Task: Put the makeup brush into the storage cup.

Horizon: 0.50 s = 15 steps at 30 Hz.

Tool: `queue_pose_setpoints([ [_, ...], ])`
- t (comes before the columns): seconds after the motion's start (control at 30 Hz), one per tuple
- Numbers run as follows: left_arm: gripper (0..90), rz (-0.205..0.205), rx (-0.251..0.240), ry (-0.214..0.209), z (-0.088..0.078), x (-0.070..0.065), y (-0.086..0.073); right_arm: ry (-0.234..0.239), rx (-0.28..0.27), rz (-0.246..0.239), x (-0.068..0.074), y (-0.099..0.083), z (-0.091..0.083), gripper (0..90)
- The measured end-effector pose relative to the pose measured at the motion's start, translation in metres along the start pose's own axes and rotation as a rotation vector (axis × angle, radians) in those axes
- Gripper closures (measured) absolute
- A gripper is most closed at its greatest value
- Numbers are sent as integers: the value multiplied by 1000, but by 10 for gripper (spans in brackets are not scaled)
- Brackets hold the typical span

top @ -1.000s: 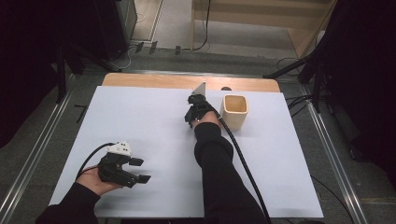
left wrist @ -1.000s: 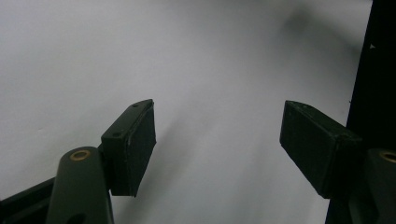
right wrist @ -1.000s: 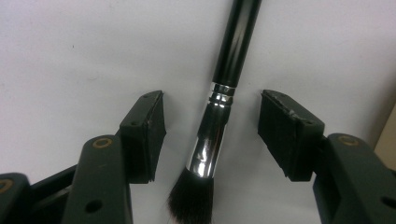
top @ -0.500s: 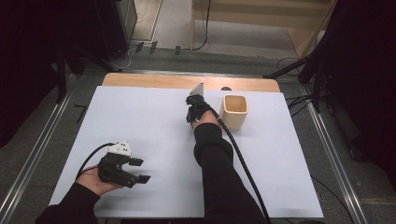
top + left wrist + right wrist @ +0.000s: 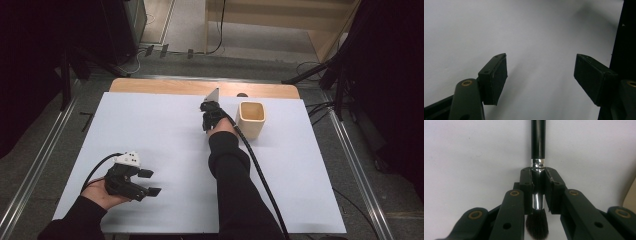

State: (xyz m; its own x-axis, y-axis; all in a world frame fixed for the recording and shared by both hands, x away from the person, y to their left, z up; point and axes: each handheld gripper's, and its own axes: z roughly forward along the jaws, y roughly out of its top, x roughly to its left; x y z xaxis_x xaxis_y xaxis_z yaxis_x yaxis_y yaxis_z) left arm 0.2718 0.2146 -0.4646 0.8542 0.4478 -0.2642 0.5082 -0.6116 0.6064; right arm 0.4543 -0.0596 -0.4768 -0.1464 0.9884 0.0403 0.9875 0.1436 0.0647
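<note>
A makeup brush with a black handle point(image 5: 538, 142), silver ferrule and dark bristles lies along the white table top point(image 5: 469, 157). My right gripper point(image 5: 539, 173) has just been closing and is now shut on the ferrule, pads pressing on both sides. From the high view this gripper point(image 5: 210, 114) sits at the far middle of the table, just left of a beige square cup point(image 5: 250, 120). At the near left, my left gripper point(image 5: 154, 182) rests in the person's hand. Its jaws point(image 5: 540, 70) stand open over bare white surface with nothing between them.
A white sheet point(image 5: 165, 130) covers the table, with a wooden strip point(image 5: 160, 86) along the far edge. The right gripper's cable point(image 5: 260, 175) trails back beside the forearm. Metal rails point(image 5: 350, 160) run along both sides on the floor.
</note>
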Motion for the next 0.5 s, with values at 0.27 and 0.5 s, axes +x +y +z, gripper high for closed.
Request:
queue_pose_setpoints([
  [0.27,275,-2,0,-1,0,1,0,46,13,2,-10,1,-8,788],
  [0.5,274,-2,2,2,0,1,0,124,-38,-42,-19,-5,-30,788],
])
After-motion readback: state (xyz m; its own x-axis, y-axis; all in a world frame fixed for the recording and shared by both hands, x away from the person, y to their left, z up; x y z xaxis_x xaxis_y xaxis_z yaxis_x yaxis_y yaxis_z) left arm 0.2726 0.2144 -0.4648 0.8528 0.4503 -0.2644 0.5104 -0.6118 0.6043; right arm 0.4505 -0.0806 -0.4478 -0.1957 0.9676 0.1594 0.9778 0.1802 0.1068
